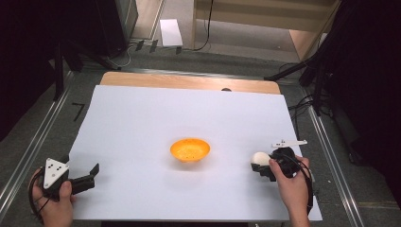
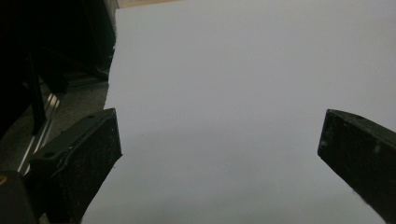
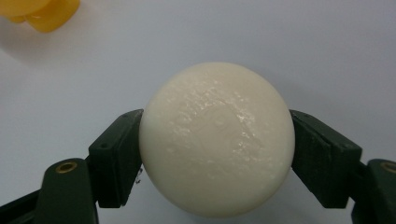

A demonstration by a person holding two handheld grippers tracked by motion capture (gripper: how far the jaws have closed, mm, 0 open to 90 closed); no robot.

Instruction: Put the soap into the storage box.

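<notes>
A cream-white ball [image 3: 217,140] sits between the two black jaws of my right gripper [image 3: 217,156], whose pads press on both of its sides. From above, the white ball [image 1: 258,159] and right gripper [image 1: 261,165] are at the right of the white sheet. An orange bowl [image 1: 189,149] rests mid-sheet, left of the ball; its yellow-orange edge [image 3: 39,13] peeks into the top left of the right gripper view. My left gripper [image 1: 94,174] rests at the sheet's left front corner, jaws wide apart over bare white sheet [image 2: 219,158].
The white sheet [image 1: 142,123] covers a wooden table [image 1: 189,81]. Metal rails [image 1: 28,146] run along both sides. Black stands and cables [image 1: 307,71] crowd the far right, and a white box [image 1: 170,32] lies on the floor beyond.
</notes>
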